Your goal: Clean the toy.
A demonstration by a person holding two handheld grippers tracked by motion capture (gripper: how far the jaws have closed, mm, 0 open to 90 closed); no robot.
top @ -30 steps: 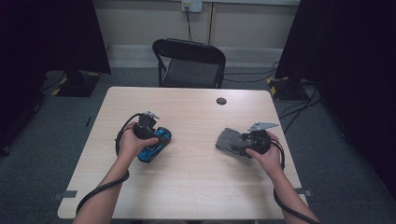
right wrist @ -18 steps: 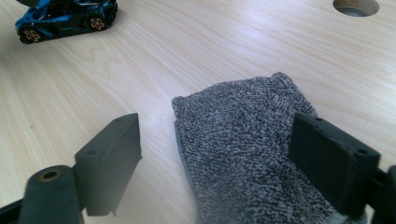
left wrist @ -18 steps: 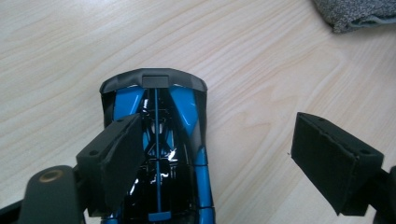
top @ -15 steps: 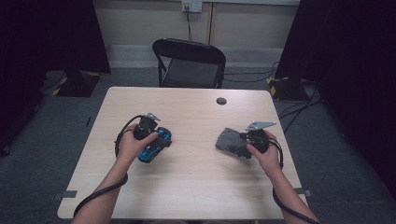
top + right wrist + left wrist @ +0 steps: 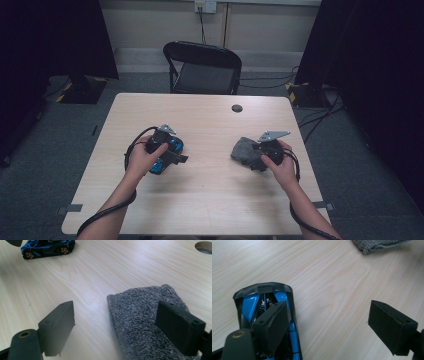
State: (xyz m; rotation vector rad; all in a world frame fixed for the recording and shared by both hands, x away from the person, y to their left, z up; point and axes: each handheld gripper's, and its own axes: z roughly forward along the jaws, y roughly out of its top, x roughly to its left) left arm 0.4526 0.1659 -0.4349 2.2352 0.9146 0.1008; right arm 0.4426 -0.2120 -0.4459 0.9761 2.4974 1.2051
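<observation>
A blue and black toy car (image 5: pixel 167 156) lies on the wooden table (image 5: pixel 210 195), left of centre. My left gripper (image 5: pixel 178 157) hovers over it, open; in the left gripper view one jaw stands above the car (image 5: pixel 252 306) and the other above bare wood, gripper (image 5: pixel 328 312). A folded grey cloth (image 5: pixel 244 150) lies right of centre. My right gripper (image 5: pixel 256 159) is open at its edge, and its jaws have just been opening. In the right gripper view the cloth (image 5: pixel 140 315) reaches partly between the jaws, gripper (image 5: pixel 115 312), with the pads off it. The car (image 5: pixel 47 247) shows far off.
A round cable hole (image 5: pixel 237 108) sits near the table's far edge, also hole (image 5: pixel 203 246). A black folding chair (image 5: pixel 202 67) stands behind the table. Bare wood lies between the car and the cloth (image 5: pixel 377 245).
</observation>
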